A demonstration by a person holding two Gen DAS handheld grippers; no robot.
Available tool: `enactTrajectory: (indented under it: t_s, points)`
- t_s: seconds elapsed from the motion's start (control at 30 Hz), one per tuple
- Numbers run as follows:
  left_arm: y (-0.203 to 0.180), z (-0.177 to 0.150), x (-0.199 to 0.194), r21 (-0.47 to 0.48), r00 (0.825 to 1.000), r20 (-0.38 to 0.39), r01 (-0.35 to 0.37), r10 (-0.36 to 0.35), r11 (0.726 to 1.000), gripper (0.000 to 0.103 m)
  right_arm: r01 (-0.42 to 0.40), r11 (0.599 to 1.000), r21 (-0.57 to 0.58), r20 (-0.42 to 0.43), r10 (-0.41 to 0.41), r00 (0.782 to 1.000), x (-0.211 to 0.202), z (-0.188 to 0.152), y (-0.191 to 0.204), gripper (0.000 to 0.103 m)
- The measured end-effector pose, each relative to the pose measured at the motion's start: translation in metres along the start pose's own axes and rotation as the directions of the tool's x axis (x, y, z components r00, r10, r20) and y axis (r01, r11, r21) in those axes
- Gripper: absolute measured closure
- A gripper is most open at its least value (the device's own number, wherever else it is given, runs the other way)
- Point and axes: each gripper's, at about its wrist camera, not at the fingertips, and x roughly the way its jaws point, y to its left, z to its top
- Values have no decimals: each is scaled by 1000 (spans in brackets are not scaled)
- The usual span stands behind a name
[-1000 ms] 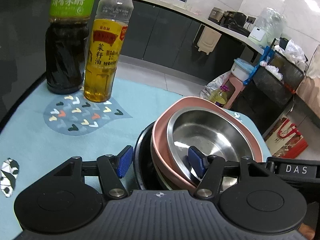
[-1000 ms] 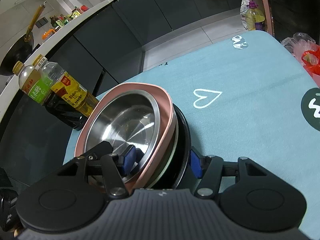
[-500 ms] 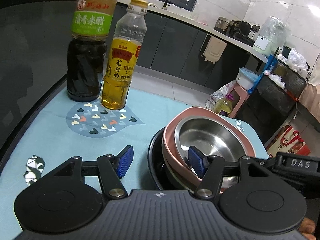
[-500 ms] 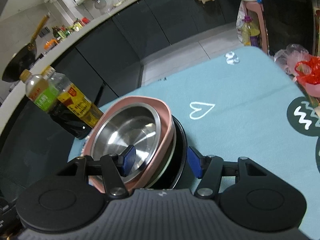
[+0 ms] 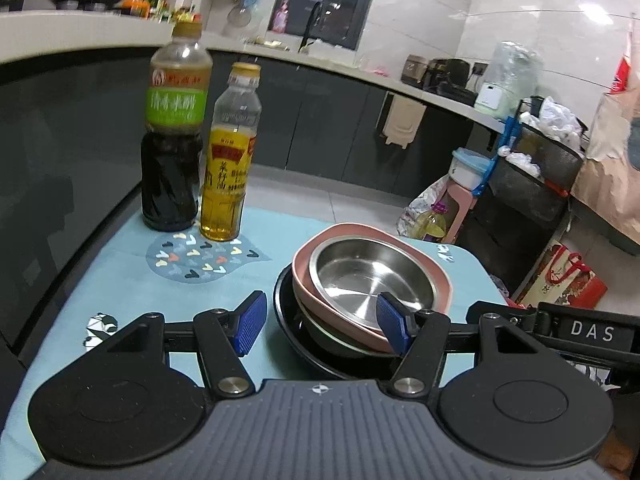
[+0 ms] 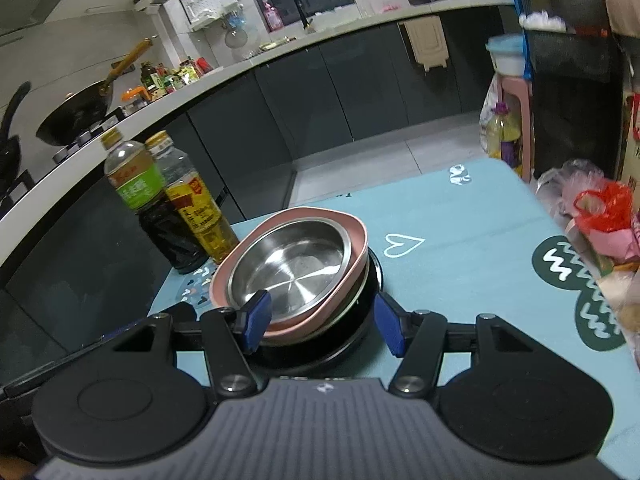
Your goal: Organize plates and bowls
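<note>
Stacked dishes on a blue tablecloth, both claws spread apart

A steel bowl (image 5: pixel 362 280) nests in a pink dish (image 5: pixel 432 276) above a black plate (image 5: pixel 286 316). Left gripper (image 5: pixel 320 322) and right gripper (image 6: pixel 322 320) hold nothing. Only the right view shows a red bag (image 6: pixel 606 208)

Both wrist cameras sit close behind their grippers, angled down across the teal tablecloth (image 5: pixel 120 264) toward the dark kitchen counter beyond. The left view faces the stacked dishes (image 5: pixel 360 280) from their left, the right view from their right; both share that stack and the two bottles (image 6: pixel 172 200).

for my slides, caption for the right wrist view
Open right gripper straddles a stack: steel bowl nested in pink dish on black plate.
</note>
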Motion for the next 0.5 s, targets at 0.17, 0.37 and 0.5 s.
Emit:
enactTrajectory:
  t_s: [0.17, 0.37, 0.5]
  points:
    - [-7, -9, -27, 40, 999, 42, 8, -10, 999, 46, 5, 999, -32, 27, -4, 1000, -22, -13, 15, 67]
    - [-11, -24, -64, 78, 995, 96, 6, -14, 997, 46, 45, 996, -79, 72, -39, 997, -50, -35, 35, 66]
    - [-13, -37, -86, 100, 993, 120, -5, -7, 995, 46, 95, 990, -105, 113, -83, 990, -67, -57, 42, 66]
